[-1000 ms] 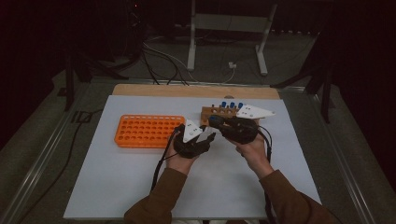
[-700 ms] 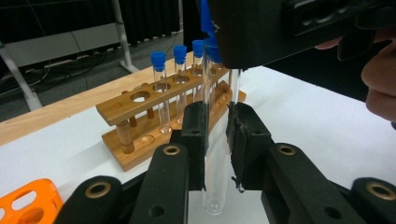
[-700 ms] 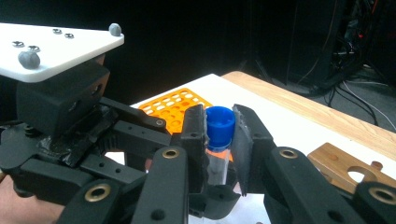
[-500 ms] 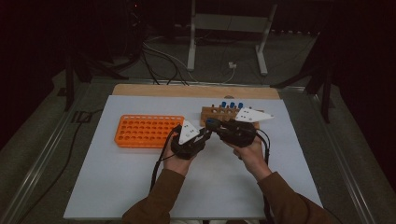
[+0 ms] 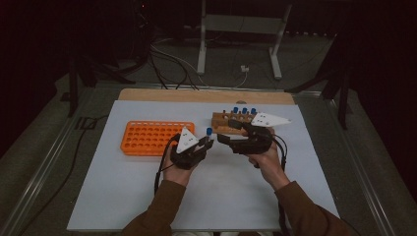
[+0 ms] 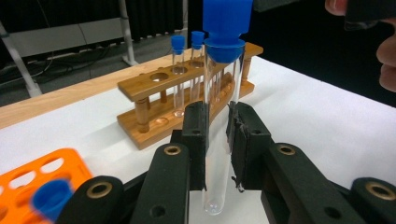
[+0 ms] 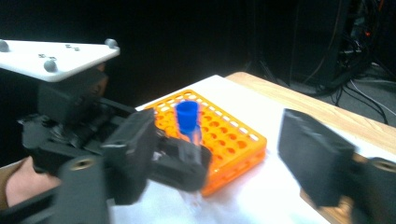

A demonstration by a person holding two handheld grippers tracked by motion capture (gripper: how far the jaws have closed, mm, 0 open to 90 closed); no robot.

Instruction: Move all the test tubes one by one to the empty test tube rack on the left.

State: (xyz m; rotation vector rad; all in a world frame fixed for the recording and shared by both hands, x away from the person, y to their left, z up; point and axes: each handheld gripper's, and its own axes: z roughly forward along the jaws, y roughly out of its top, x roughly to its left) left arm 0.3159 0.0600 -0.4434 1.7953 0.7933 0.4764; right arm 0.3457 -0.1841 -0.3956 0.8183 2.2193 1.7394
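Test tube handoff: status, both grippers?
Left gripper shut on capped test tube. Right gripper fingers just opened, tube released. Wooden rack behind, orange rack alongside; nothing in the way.

Layout from where I'm steering: two racks at the far side of the mat, both grippers in front of them.

I'm seeing the hole tray (image 5: 153, 138) lying left on the table mat (image 5: 123, 196) and the wooden rack (image 5: 231, 123) standing right of it, three capped tubes (image 5: 244, 111) sitting in it. My left gripper (image 5: 206, 143) is sitting in front of the gap between them, the test tube (image 6: 219, 116) standing upright between its jaws. My right gripper (image 5: 227, 132) is lying just right of it, seemingly touching nothing.
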